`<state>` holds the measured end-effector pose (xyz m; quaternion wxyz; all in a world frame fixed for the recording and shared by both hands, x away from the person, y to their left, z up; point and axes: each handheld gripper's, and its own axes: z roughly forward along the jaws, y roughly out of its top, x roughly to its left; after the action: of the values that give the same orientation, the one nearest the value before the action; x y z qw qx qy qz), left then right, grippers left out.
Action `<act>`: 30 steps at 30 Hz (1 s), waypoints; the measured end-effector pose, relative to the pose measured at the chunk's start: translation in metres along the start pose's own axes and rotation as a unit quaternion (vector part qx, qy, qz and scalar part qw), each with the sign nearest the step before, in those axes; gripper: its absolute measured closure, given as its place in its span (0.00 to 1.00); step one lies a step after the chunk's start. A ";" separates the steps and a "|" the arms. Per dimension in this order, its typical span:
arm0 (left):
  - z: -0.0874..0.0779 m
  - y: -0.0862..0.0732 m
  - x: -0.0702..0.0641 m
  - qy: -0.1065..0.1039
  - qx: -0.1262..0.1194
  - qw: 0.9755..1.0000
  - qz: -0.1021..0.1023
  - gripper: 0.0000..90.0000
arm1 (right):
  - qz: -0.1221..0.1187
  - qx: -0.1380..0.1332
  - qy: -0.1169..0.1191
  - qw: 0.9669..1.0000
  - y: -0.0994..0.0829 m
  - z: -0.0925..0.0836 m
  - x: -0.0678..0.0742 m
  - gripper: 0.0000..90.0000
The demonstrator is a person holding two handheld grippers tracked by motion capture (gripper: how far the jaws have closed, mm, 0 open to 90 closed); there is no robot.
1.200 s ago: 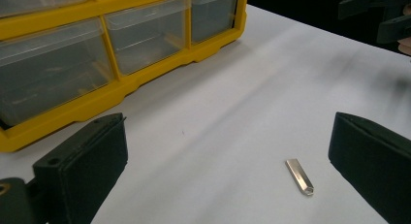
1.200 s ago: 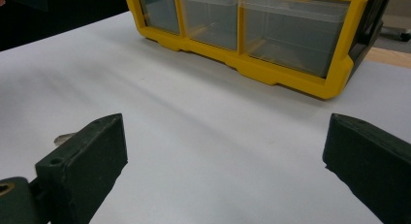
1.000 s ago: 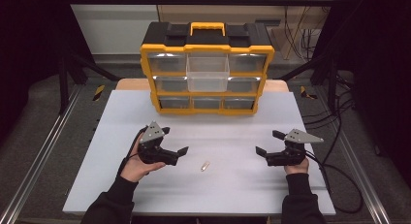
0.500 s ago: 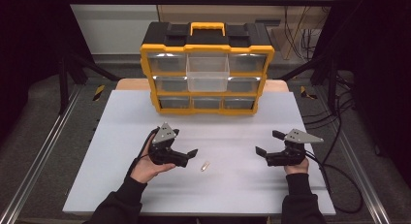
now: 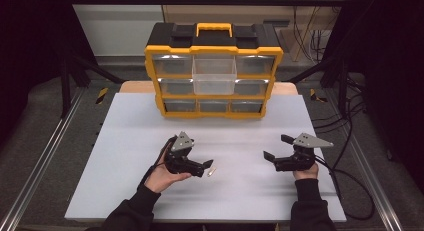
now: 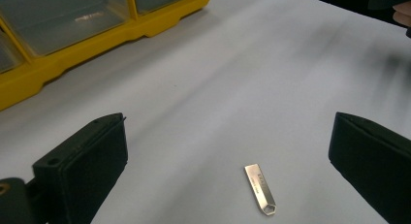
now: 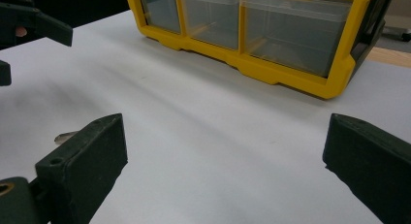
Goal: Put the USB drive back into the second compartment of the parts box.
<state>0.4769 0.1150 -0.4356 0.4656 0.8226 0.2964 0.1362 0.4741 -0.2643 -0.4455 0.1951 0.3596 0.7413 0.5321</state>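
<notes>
Silver USB stick (image 6: pixel 260 188) lies flat on the white table (image 5: pixel 125 141), right between my left gripper's (image 5: pixel 206 166) wide-open jaws, untouched. My right gripper (image 5: pixel 272 152) hovers well apart, gaping too, gripping nothing.

A fixed high camera looked forward and down over the whole white tabletop (image 5: pixel 150 141) toward the yellow drawer organizer (image 5: pixel 213 71). Each claw-mounted camera sat low and close over the tabletop, aimed between its jaws. All three views shared the organizer's lower drawers and the small metal tag (image 6: pixel 260 188).
</notes>
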 end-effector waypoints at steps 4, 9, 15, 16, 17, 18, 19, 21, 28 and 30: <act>0.006 -0.002 -0.004 0.000 0.011 1.000 0.000 0.01 | 0.000 -0.001 -0.001 1.000 0.000 0.000 0.000 0.03; 0.011 -0.005 -0.007 0.000 0.020 1.000 -0.002 0.01 | 0.000 0.001 -0.001 1.000 0.000 0.000 0.000 0.03; 0.018 -0.009 -0.009 0.000 0.036 0.999 -0.007 0.01 | 0.000 0.002 0.000 1.000 0.000 0.001 0.000 0.03; 0.019 -0.010 -0.010 0.000 0.039 0.999 -0.008 0.01 | 0.001 0.001 0.000 1.000 0.000 0.001 0.000 0.03; 0.021 -0.011 -0.010 0.000 0.042 0.999 -0.008 0.01 | 0.000 0.001 -0.001 1.000 0.000 0.001 0.000 0.03; 0.022 -0.011 -0.011 -0.001 0.044 0.999 -0.007 0.01 | 0.001 0.001 -0.001 1.000 0.000 0.001 0.000 0.03; 0.022 -0.012 -0.011 0.000 0.047 0.999 -0.007 0.01 | 0.000 0.001 -0.001 1.000 0.000 0.001 0.000 0.03; 0.025 -0.013 -0.013 0.001 0.052 0.999 -0.008 0.02 | 0.001 0.002 0.000 1.000 0.000 0.001 0.000 0.03; 0.031 -0.016 -0.016 0.001 0.070 0.997 -0.012 0.07 | 0.002 0.001 -0.002 1.000 0.000 0.001 0.000 0.03; 0.032 -0.017 -0.016 0.002 0.076 0.997 -0.012 0.08 | 0.001 0.002 -0.001 1.000 0.000 0.001 0.000 0.03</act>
<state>0.4742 0.0897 -0.4658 0.4024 0.8521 0.3163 0.1093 0.4750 -0.2638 -0.4462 0.1944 0.3617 0.7419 0.5301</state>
